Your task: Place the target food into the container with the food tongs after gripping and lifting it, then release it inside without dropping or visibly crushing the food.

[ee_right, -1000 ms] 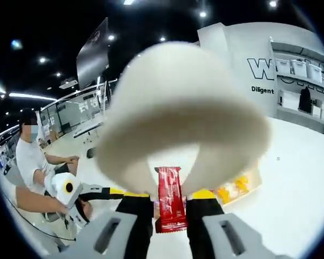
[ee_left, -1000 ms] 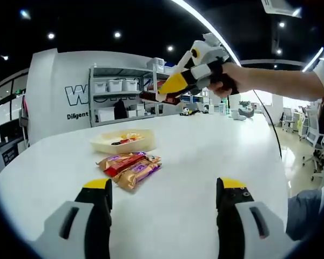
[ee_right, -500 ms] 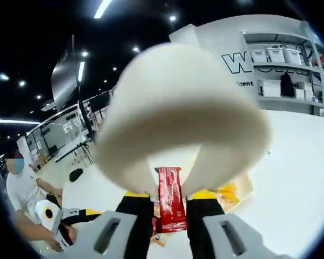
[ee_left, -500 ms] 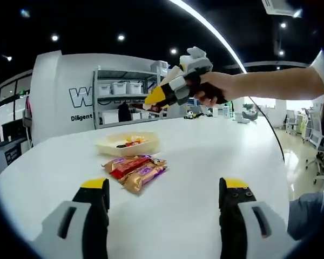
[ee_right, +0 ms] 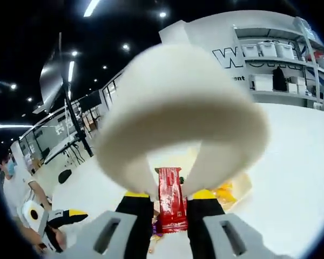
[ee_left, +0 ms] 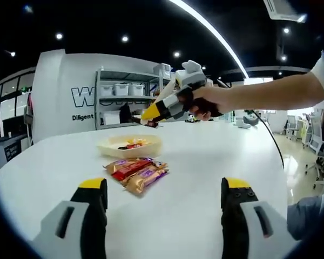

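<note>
- The red snack bar hangs pinched in the white food tongs, above the table.
- The right gripper squeezes those tongs, jaws clamped on them.
- The cream container sits on the white table, packaged bars just beside it.
- The left gripper hovers with jaws wide apart, holding nothing.

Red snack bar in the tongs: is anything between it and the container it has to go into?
Nothing visible is. In the left gripper view the right gripper holds the red snack bar in the tongs in open air above the container. The loose wrapped snacks lie on the table in front of the container, off that path.
</note>
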### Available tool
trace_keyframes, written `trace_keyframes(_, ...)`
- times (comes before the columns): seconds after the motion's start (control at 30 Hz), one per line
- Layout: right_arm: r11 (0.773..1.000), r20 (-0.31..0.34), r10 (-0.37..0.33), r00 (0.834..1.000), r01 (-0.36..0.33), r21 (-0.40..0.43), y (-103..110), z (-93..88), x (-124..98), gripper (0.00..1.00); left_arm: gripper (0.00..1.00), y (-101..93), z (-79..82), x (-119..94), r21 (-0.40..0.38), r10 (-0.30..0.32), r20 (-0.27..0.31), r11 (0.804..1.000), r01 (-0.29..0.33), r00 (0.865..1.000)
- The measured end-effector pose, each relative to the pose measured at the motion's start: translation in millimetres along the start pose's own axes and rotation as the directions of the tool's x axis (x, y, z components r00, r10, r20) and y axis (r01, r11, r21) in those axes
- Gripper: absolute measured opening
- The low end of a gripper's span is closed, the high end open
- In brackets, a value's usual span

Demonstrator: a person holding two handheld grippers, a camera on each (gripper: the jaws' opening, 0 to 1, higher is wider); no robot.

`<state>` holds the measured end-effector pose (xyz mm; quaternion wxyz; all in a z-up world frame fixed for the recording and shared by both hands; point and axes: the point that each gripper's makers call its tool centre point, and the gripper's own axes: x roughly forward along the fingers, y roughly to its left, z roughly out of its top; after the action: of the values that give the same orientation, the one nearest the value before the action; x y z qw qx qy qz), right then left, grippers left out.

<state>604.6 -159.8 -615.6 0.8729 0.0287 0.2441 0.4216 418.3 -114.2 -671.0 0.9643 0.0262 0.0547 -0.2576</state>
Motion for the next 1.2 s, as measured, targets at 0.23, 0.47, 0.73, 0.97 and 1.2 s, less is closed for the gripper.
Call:
trace_keyframes(0.23, 0.998, -0.029, -0.057, 0.998, 0.057, 0.003, -22.8, -1.4, 16.5, 0.17, 0.86, -0.7, -1.6, 0.6, 0.008, -0.004, -0.008, 1.000, 0.004, 1.000)
trace_keyframes(0.47, 0.997, -0.032, -0.069, 0.997, 0.070, 0.037, -33.2, -2.4, 33.1, 0.17, 0.86, -2.1, -1.7, 0.3, 0.017, -0.007, -0.012, 1.000, 0.007, 1.000)
trace_keyframes(0.73, 0.997, -0.073, -0.081, 0.994, 0.081, -0.005, -32.9, -8.2, 56.6, 0.17, 0.85, -0.9, -2.4, 1.6, 0.021, -0.004, -0.014, 1.000, 0.005, 1.000)
trace_keyframes(0.97, 0.995, -0.105, -0.101, 0.989, 0.098, -0.035, -40.6, -16.0, 73.6, 0.17, 0.84, -5.9, -0.9, 1.7, 0.037, -0.010, -0.008, 0.999, 0.010, 1.000)
trace_keyframes(1.2, 0.987, -0.141, -0.129, 0.982, 0.114, -0.111, -46.0, -31.3, 83.9, 0.18, 0.83, -8.7, -1.1, 3.0, 0.044, -0.021, -0.012, 0.999, 0.022, 1.000)
